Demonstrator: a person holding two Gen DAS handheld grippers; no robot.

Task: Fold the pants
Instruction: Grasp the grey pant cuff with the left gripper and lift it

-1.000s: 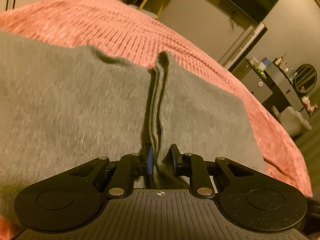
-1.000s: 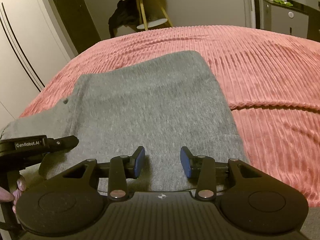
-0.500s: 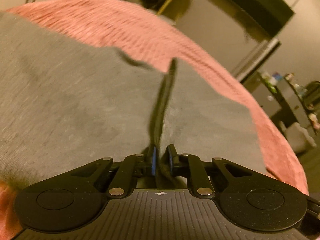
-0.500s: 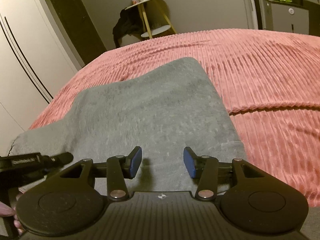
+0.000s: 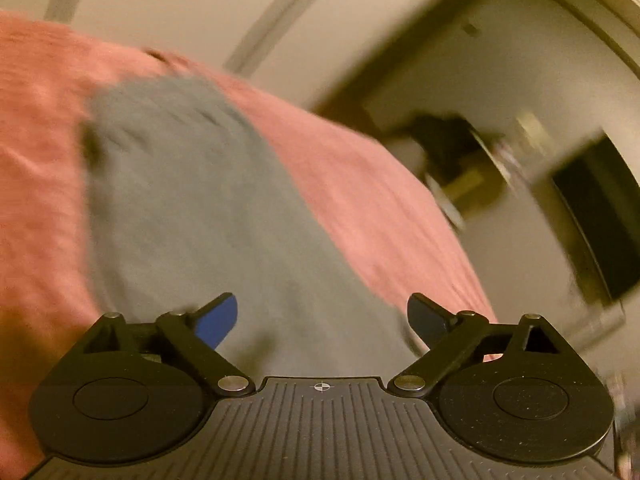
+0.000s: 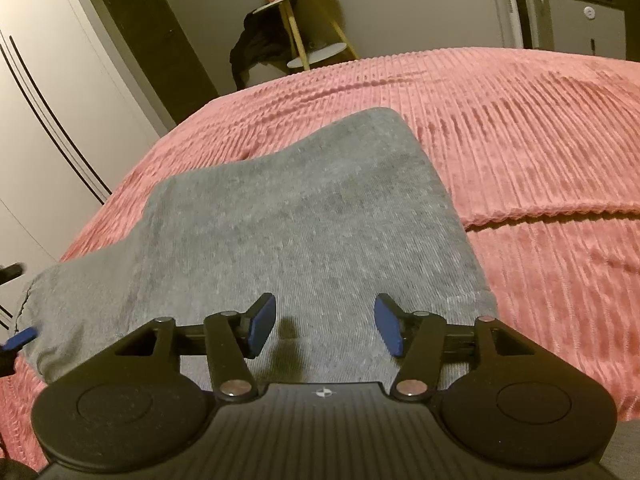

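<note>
The grey pants (image 6: 304,224) lie folded flat on the pink ribbed bedspread (image 6: 520,152). My right gripper (image 6: 325,326) is open and empty, hovering just above the near edge of the pants. In the left wrist view, which is blurred by motion, the pants (image 5: 192,208) stretch away from my left gripper (image 5: 322,322), which is wide open and holds nothing. A blue fingertip of the left gripper (image 6: 18,338) shows at the left edge of the right wrist view, beside the pants' left corner.
A yellow side table (image 6: 300,28) with dark clothing draped on it stands beyond the bed. White wardrobe doors (image 6: 48,92) are at the left. A grey cabinet (image 6: 580,24) is at the back right. The bedspread has a folded hem (image 6: 552,214) right of the pants.
My left gripper was shut on a pinched fold of the pants; it has let go, opened wide and swung away. The right gripper stayed open and rose slightly.
</note>
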